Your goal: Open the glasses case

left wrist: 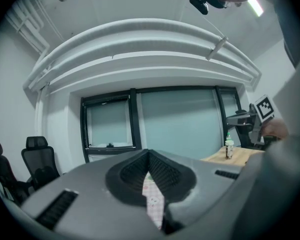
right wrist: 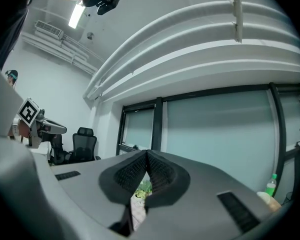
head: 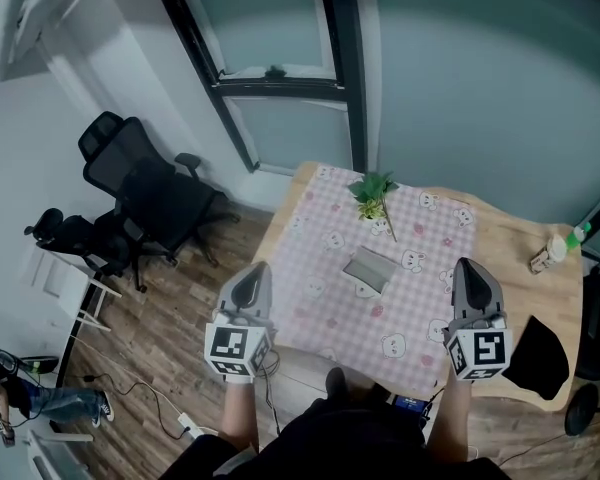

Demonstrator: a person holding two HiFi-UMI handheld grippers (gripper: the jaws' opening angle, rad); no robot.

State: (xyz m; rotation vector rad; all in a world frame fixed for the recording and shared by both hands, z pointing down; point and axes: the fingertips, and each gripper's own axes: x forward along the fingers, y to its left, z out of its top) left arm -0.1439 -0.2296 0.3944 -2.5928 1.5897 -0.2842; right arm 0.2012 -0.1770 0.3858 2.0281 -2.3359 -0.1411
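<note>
A grey glasses case (head: 369, 267) lies flat in the middle of the pink checked cloth (head: 320, 238) on the wooden table (head: 510, 268); a pale piece shows at its near edge. Both grippers are held up well short of it, near the table's front edge. My left gripper (head: 253, 276) is at the front left corner and my right gripper (head: 474, 271) at the front right. Each has its jaws together with nothing between them, as the left gripper (left wrist: 149, 157) and right gripper (right wrist: 147, 156) show in their own views. The case is hidden in both gripper views.
A green plant sprig (head: 373, 194) lies on the cloth behind the case. A small green-capped bottle (head: 559, 245) and a dark object (head: 536, 356) sit at the table's right side. Black office chairs (head: 140, 183) stand on the floor to the left, by a window (head: 280, 28).
</note>
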